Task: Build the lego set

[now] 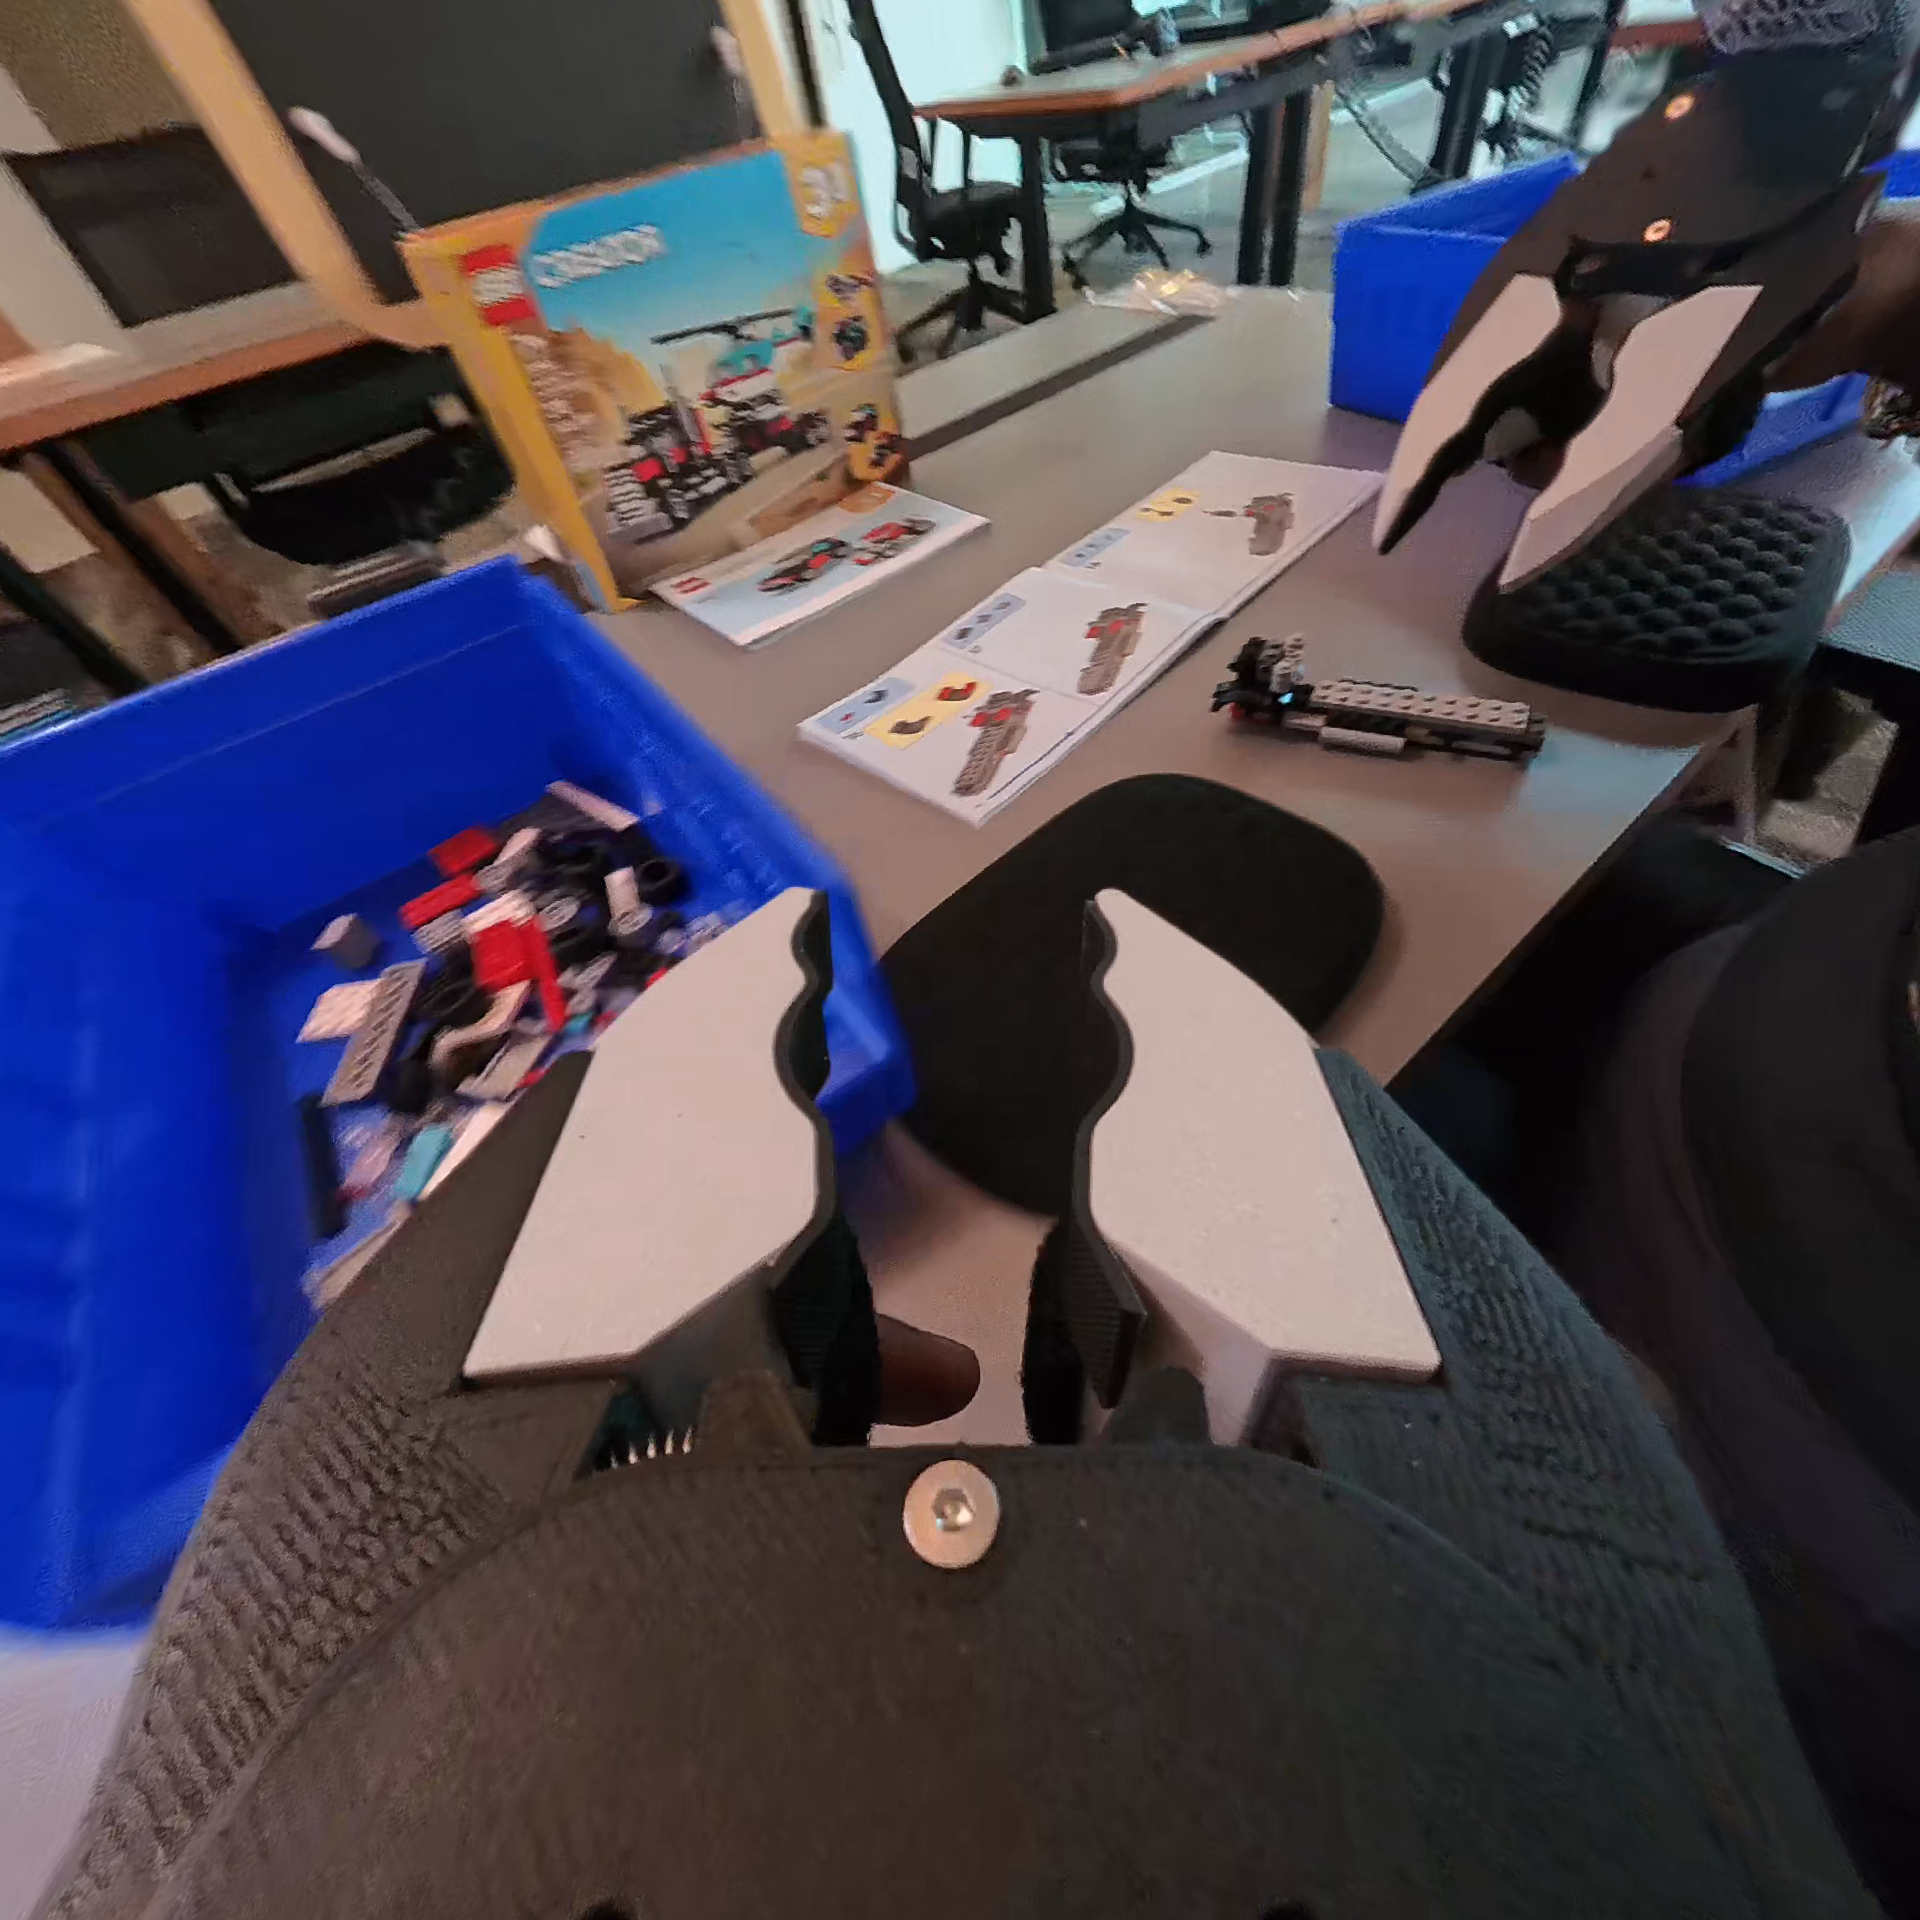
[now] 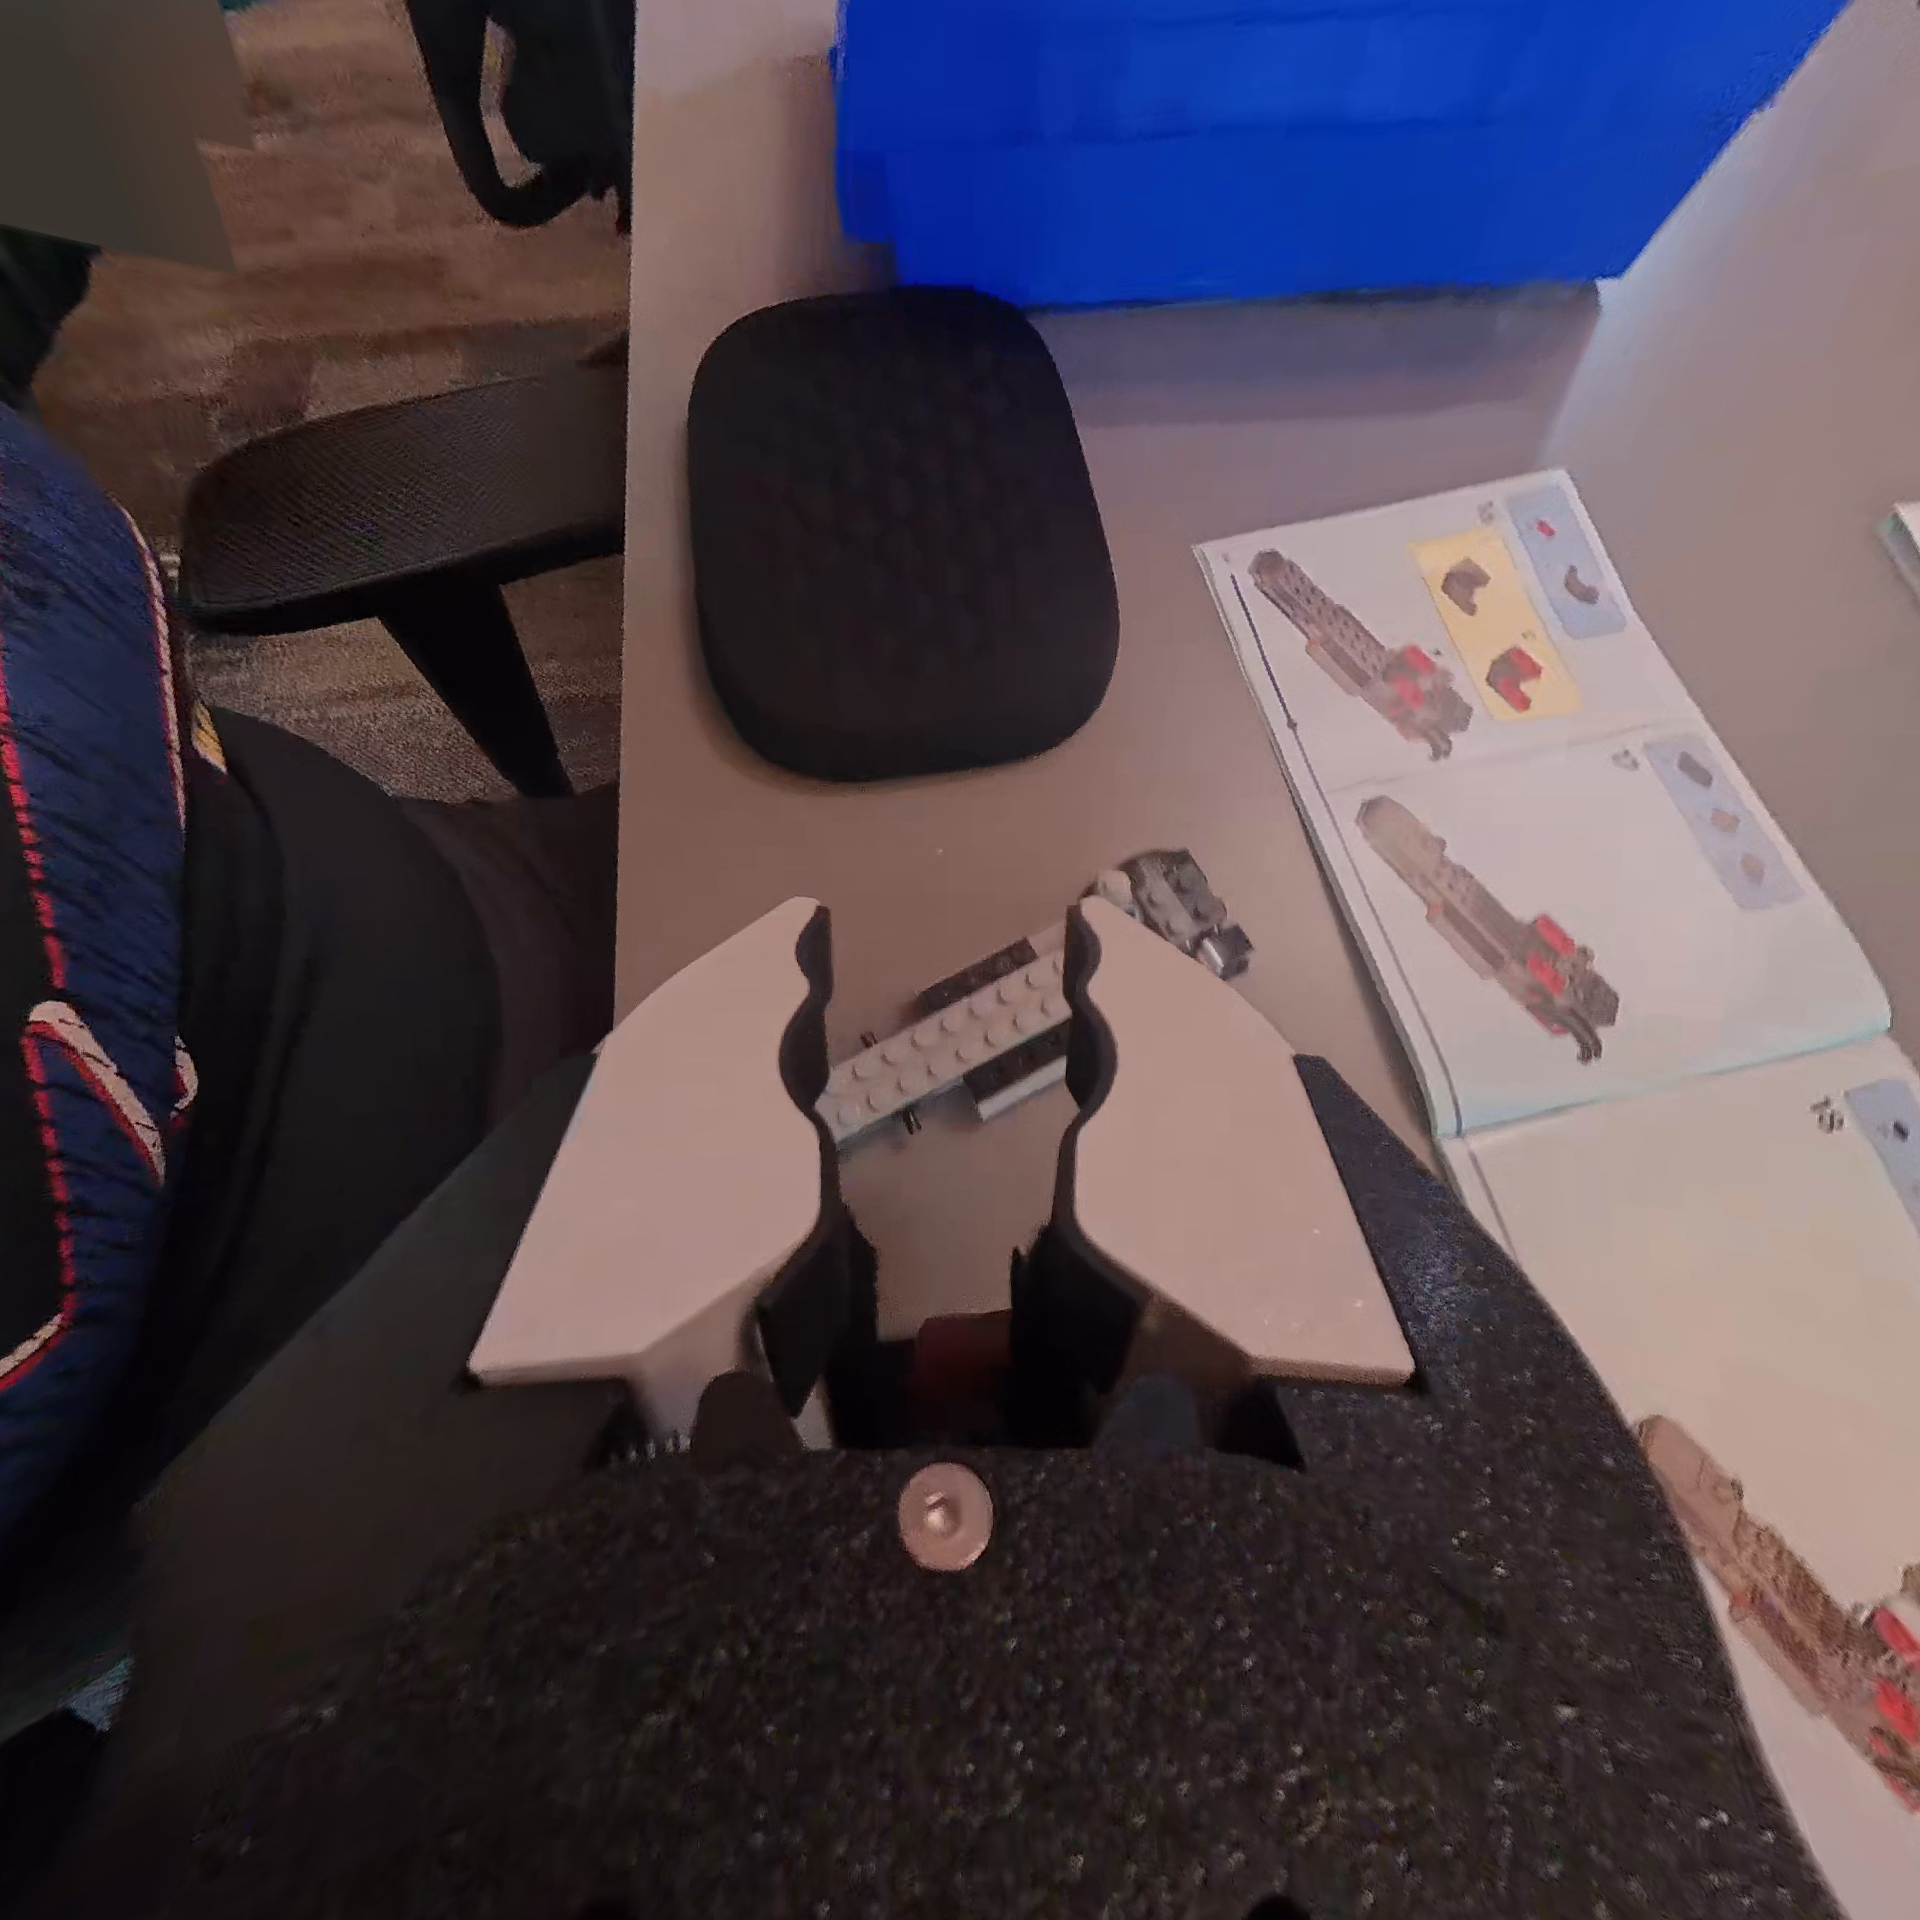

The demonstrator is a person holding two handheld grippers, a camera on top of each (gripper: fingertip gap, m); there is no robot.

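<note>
A partly built grey and black lego model [image 1: 1382, 709] lies on the grey table [image 1: 1143, 436], right of the open instruction booklet [image 1: 1091, 634]. In the right wrist view the model [image 2: 977, 1029] lies just beyond my right gripper [image 2: 951, 925], which is open and empty above it. The right gripper also shows in the left wrist view [image 1: 1455, 551], hanging over a black pad. My left gripper [image 1: 956, 914] is open and empty, beside the blue bin [image 1: 156, 1039] of loose lego pieces [image 1: 499, 966].
The lego box [image 1: 665, 364] stands at the back with a second booklet [image 1: 821, 566] in front of it. Black pads [image 1: 1132, 956] [image 2: 899, 530] lie on the table. A second blue bin [image 1: 1434, 281] stands at the far right. The booklet [image 2: 1538, 790] lies right of the model.
</note>
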